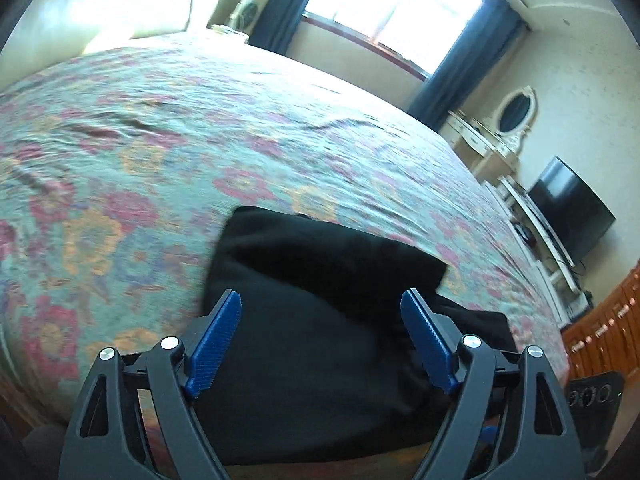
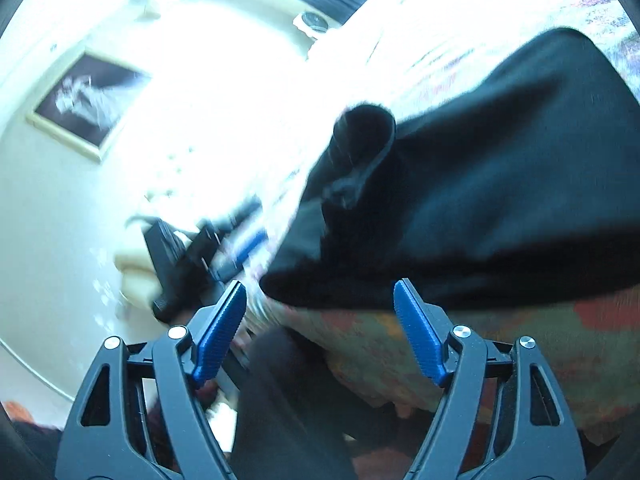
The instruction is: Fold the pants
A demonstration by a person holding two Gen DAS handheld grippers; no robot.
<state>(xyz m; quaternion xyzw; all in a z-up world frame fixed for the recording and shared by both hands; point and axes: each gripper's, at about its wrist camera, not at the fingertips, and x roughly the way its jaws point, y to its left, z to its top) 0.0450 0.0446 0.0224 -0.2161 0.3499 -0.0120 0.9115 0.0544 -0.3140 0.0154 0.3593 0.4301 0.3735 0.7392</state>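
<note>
Sunlit and a little blurred, the bedroom holds a wide bed [image 1: 168, 152] under a flowered bedspread of teal, pink and orange, with a bright window [image 1: 396, 8] framed by dark blue curtains [image 1: 464, 60] behind it. Along the far wall stand a pale dresser with an oval mirror [image 1: 516, 110] and a dark television [image 1: 570, 208] on a white stand. Near the front edge of the bed lie the black pants [image 1: 320, 320], folded over into a compact bundle with one layer lapped on top of another. Above that bundle the left tongs [image 1: 322, 310] hover with their blue pads spread wide apart and nothing between them. From the right wrist view the pants [image 2: 480, 200] appear as a dark mass resting on the bedspread close to the bed's edge, with a rounded fold of cloth sticking up at their near corner. Just short of that edge, the right tongs [image 2: 320, 300] are also spread wide and empty. A framed picture [image 2: 86, 104] hangs on the pale wall to the left, and much of this view is washed out by glare.
</note>
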